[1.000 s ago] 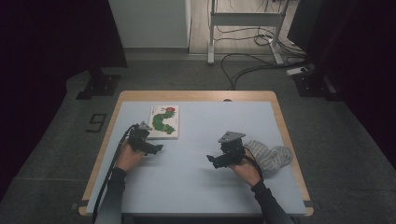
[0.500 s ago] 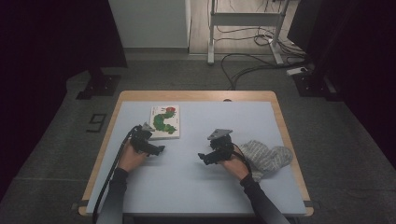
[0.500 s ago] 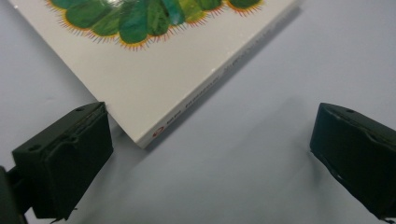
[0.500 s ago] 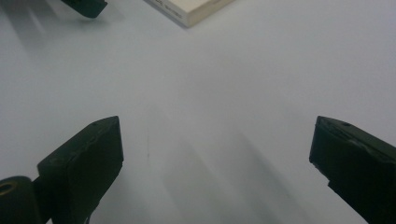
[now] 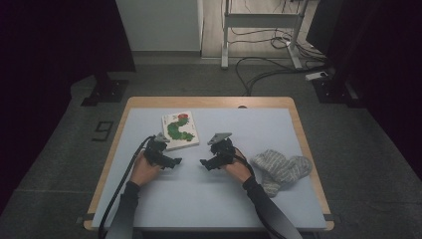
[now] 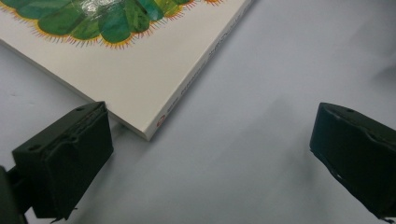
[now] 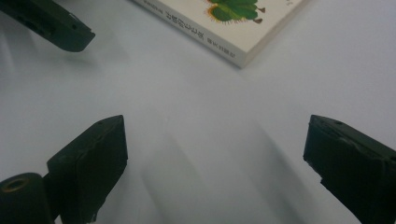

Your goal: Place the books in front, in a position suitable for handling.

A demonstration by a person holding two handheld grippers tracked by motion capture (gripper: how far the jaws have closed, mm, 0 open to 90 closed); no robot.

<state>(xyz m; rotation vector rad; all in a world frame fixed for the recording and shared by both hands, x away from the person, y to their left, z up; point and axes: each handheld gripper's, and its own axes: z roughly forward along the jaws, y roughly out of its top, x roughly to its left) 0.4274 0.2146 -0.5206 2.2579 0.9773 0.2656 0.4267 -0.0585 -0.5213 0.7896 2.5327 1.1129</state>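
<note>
A picture book (image 5: 180, 130) with a green caterpillar on its cover is lying flat on the pale blue worktop (image 5: 214, 199), toward the far left, and it is being approached from two sides. The left gripper (image 5: 169, 162) is being held just beside the book's near corner; in the left gripper view the book (image 6: 140, 70) is seen close ahead of the fingers (image 6: 65, 163), slightly off to one side, not between them. The fingers are being kept wide apart with nothing held, probably so that the corner or spine can be taken next.

The right gripper (image 5: 208, 163) is being held low over bare worktop, pointing toward the left gripper, with the book's near right corner just beyond it. In the right gripper view the book (image 7: 233, 28) is lying ahead and one finger of the left gripper (image 7: 51, 23) is showing at the upper left. Its fingers (image 7: 88, 168) are standing apart and empty; they have just been closing slightly, with nothing between them.

A pair of grey knitted socks (image 5: 281, 167) is lying at the right of the worktop, behind the right hand and untouched.

Compared with a second ago, the right gripper is being found much farther left, away from the socks and nearer the book, while the left gripper and the book are lying much as they were.
</note>
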